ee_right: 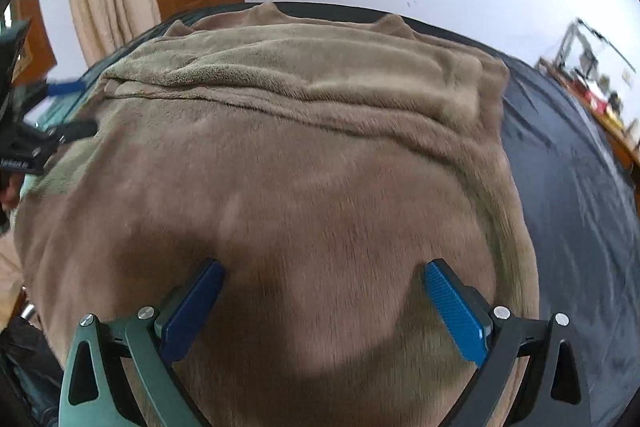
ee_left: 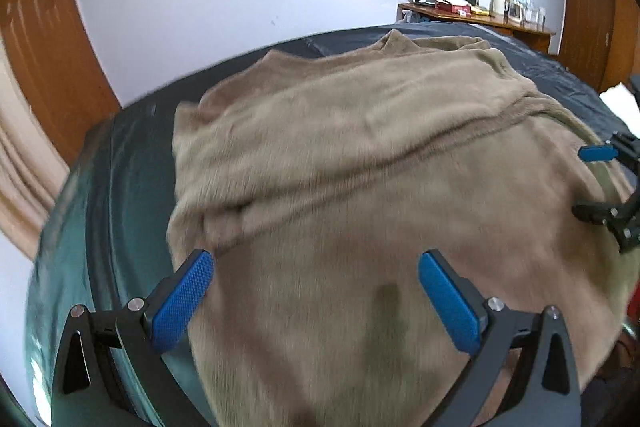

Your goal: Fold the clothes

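So I've got the tan fleece garment [ee_left: 360, 155] spread flat on the dark-sheeted bed [ee_left: 120, 167], filling most of both wrist views, with a folded band running across it toward 12 o'clock. My left gripper [ee_left: 316, 291] hangs over the near part of the fleece with its blue pads [ee_left: 182, 301] spread wide and nothing between them, and the right gripper [ee_right: 324, 301] is the same, gaping and empty. In the left view a cluttered desk [ee_left: 480, 17] sits around 1 o'clock.
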Available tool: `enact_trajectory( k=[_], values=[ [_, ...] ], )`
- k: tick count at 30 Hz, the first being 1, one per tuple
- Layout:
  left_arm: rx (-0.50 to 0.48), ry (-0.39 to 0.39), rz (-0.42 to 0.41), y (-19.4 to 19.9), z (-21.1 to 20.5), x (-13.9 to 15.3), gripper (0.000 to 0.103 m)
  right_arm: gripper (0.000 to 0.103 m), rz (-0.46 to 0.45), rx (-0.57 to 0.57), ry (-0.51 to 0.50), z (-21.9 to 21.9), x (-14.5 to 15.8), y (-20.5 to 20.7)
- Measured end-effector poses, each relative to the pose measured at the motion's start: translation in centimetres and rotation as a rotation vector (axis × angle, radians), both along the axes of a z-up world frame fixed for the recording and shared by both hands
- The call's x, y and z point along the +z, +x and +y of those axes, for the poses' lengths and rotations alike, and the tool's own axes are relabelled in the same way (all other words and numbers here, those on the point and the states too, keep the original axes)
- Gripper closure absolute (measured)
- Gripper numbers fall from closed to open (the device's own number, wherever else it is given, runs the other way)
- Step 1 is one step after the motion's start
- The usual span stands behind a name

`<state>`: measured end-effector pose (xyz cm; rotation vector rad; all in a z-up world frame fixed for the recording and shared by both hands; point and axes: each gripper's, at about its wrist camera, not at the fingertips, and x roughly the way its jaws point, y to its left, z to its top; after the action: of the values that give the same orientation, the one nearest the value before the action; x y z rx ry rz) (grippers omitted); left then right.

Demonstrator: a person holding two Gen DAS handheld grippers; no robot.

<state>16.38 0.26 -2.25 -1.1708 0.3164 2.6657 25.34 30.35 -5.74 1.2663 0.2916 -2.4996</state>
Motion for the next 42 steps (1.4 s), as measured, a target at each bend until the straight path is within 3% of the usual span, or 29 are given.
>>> enact_trajectory(
  k=[7, 11, 16, 22, 25, 29, 34, 42],
  values=[
    [0.052, 0.136, -0.02, 5.0, -5.1, -0.3, 0.0, 0.001, 0.008, -0.022, -0.034, 2.0, 0.0, 4.7],
    [0.043, 0.169, -0.004, 7.0, -6.2, -0.3, 0.0, 0.001, 0.021, -0.031, -0.027, 2.1, -0.1, 6.3],
    [-0.04, 0.168, 0.014, 10.1, -6.4, -0.6, 0.0, 0.001, 0.036, -0.041, -0.042, 2.4, -0.1, 8.2],
    [-0.116, 0.174, -0.046, 13.6, -6.8, -2.8, 0.0, 0.001, 0.052, -0.027, -0.074, 3.5, 0.0, 11.7],
    [-0.125, 0.131, -0.022, 15.0, -6.5, -3.7, 0.0, 0.001, 0.047, -0.002, -0.087, 3.9, 0.0, 13.3],
    [-0.149, 0.136, -0.027, 15.8, -6.3, -4.0, 0.0, 0.001, 0.026, 0.025, -0.084, 4.3, -0.1, 15.2],
    [-0.18, 0.196, -0.092, 16.5, -6.7, -5.0, 0.0, 0.001, -0.026, 0.015, -0.071, 5.1, -1.1, 16.8],
    [-0.159, 0.321, -0.228, 14.1, -7.6, -7.9, 0.0, 0.001, -0.11, -0.072, -0.183, 8.1, -4.1, 15.7]
  ],
)
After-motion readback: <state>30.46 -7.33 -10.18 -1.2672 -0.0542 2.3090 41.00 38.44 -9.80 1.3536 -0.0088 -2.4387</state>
